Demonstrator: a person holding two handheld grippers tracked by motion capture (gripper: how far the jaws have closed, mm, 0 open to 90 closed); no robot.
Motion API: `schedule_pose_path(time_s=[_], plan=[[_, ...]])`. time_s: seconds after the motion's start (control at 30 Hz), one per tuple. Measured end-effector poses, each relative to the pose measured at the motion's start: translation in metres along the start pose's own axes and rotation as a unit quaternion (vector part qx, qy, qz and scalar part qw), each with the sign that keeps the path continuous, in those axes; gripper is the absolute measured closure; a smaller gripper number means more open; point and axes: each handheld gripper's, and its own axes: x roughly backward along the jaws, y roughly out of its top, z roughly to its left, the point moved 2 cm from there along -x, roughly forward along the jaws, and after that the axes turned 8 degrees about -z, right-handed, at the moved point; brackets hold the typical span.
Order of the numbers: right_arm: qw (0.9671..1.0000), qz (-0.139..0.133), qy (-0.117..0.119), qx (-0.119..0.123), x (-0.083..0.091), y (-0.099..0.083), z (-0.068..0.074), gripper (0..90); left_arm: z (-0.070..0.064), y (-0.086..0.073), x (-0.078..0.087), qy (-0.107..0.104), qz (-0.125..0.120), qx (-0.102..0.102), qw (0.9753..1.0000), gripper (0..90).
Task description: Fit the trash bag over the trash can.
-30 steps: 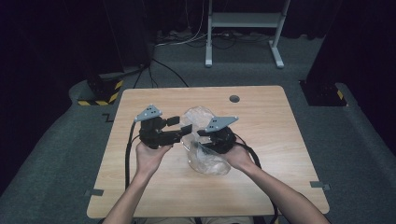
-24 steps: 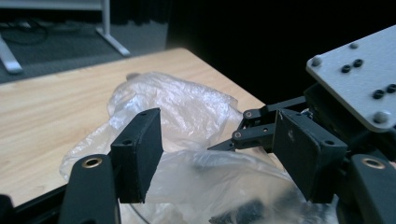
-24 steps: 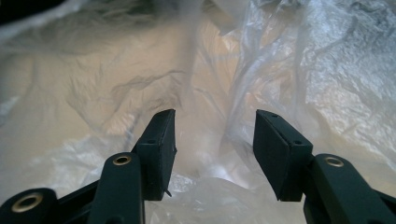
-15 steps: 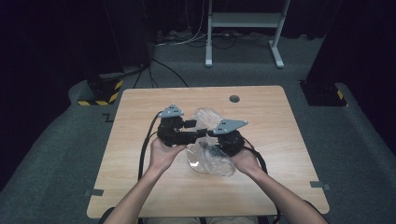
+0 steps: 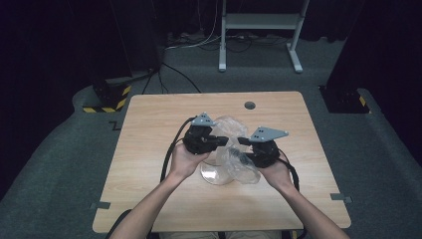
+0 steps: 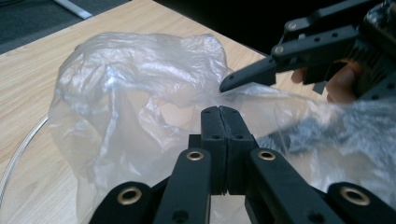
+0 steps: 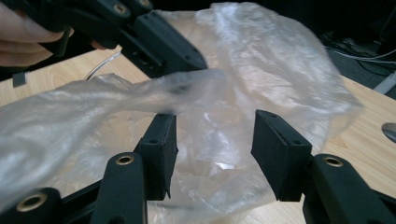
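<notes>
Pinching a clear bag [image 5: 234,159] above mid-desk [image 5: 149,149], the left claw [image 6: 219,116] is clamped on film; the right claw [image 7: 212,140], jaws apart, faces the bag's loose film, which lies just ahead between them.

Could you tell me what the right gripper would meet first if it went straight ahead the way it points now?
Most likely the clear plastic bag: it lies right between and beyond the right gripper's open jaws. The left gripper sits off to one side, though depth is unclear.
</notes>
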Motion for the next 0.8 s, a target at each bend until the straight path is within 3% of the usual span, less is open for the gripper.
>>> schedule_pose_path(time_s=[0.1, 0.3, 0.53, 0.8], plan=[[0.9999, -0.012, -0.002, -0.011, 0.005, 0.001, -0.003, 50.3, 0.000, 0.000, 0.001, -0.003, -0.001, -0.007, 1.0000, 89.9], [0.9991, -0.040, 0.007, -0.009, 0.009, 0.009, -0.006, 50.5, -0.004, -0.003, 0.012, 0.005, -0.003, -0.018, 0.9998, 90.0], [0.9983, -0.033, 0.048, -0.006, -0.012, 0.020, -0.003, 50.0, 0.005, -0.017, 0.039, 0.026, -0.016, 0.011, 0.9995, 90.0], [0.9955, -0.014, 0.093, 0.014, -0.037, 0.025, 0.010, 50.1, 0.018, -0.036, 0.068, 0.044, -0.005, 0.038, 0.9983, 90.0]])
